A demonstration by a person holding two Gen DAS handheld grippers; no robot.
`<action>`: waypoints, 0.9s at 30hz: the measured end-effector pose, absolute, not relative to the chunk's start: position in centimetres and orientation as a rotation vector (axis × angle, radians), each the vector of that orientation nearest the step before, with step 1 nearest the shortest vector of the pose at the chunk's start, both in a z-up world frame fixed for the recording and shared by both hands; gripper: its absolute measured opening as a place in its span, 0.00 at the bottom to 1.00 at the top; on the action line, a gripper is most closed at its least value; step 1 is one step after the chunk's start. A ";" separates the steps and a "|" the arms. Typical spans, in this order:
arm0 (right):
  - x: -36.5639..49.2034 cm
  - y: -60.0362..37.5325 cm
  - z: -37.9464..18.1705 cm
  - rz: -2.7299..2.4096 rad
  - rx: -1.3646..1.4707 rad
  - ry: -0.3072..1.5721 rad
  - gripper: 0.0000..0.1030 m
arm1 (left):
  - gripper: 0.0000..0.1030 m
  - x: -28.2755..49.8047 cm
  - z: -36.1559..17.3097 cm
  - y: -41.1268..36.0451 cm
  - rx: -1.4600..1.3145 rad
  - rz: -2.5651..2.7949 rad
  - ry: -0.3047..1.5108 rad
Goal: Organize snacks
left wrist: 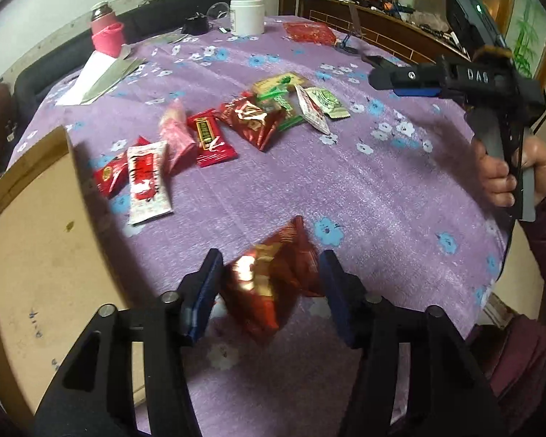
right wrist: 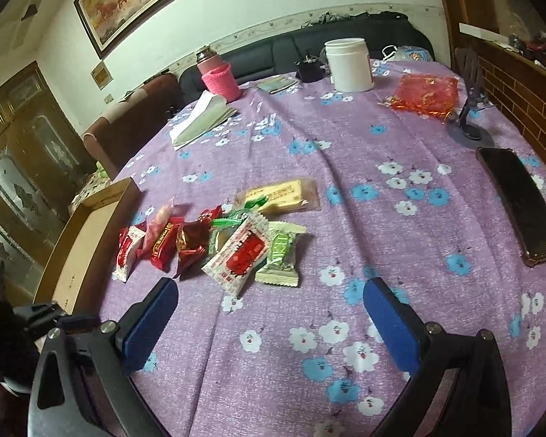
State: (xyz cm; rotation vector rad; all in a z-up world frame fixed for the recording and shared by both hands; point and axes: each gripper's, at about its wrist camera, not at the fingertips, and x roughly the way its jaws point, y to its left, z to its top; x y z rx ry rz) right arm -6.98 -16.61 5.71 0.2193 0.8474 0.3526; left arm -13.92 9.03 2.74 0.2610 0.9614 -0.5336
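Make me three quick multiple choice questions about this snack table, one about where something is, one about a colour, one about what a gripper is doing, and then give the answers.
1. Where is the cardboard tray?
A. left table edge
B. table centre
C. on the sofa

2. What colour is the tablecloth?
A. green
B. purple with flowers
C. plain white

3. What is the right gripper doing?
A. gripping a phone
B. holding a jar
C. open, holding nothing

Answers: 1 A, the tray sits left of the snack pile. 2 B, purple cloth with blue and white flowers. 3 C, only tablecloth shows between its blue pads.

Bare purple flowered desk (right wrist: 345,218) lies open right of the heap of wrapped snack packets (right wrist: 214,244); a shallow cardboard tray (right wrist: 91,225) walls its left, a black phone (right wrist: 517,200) lies far right.
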 end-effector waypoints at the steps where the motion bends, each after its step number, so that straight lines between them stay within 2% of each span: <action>1: -6.9 -16.6 5.7 0.353 0.219 0.850 1.00 | 0.54 -13.7 2.4 8.8 0.273 -0.511 0.973; 3: -6.7 -16.6 5.6 0.358 0.224 0.854 1.00 | 0.53 -13.3 1.3 8.1 0.315 -0.439 1.005; 5: -6.6 -16.8 5.7 0.361 0.227 0.857 1.00 | 0.43 -13.6 1.3 7.8 0.303 -0.452 0.989; 10: -5.8 -16.4 5.9 0.367 0.220 0.862 0.99 | 0.35 -14.6 2.0 8.2 0.237 -0.458 0.958; 13: -4.7 -15.7 5.7 0.389 0.252 0.879 0.91 | 0.33 -14.9 2.6 8.8 0.164 -0.471 0.943; 15: -3.8 -15.4 5.7 0.408 0.293 0.893 0.81 | 0.33 -15.2 3.1 9.2 0.123 -0.474 0.926; 18: -3.0 -13.6 6.1 0.491 0.309 0.898 0.80 | 0.32 -15.7 3.8 9.8 0.062 -0.485 0.904; 22: -2.4 -8.6 6.3 0.541 0.158 0.895 0.76 | 0.32 -16.2 4.5 11.2 -0.032 -0.496 0.870; 25: -1.6 -5.3 5.5 0.524 0.043 0.909 0.67 | 0.32 -16.6 5.1 12.4 -0.094 -0.498 0.847; 27: -1.0 -3.6 4.6 0.495 -0.031 0.924 0.55 | 0.32 -16.8 5.5 13.2 -0.120 -0.495 0.837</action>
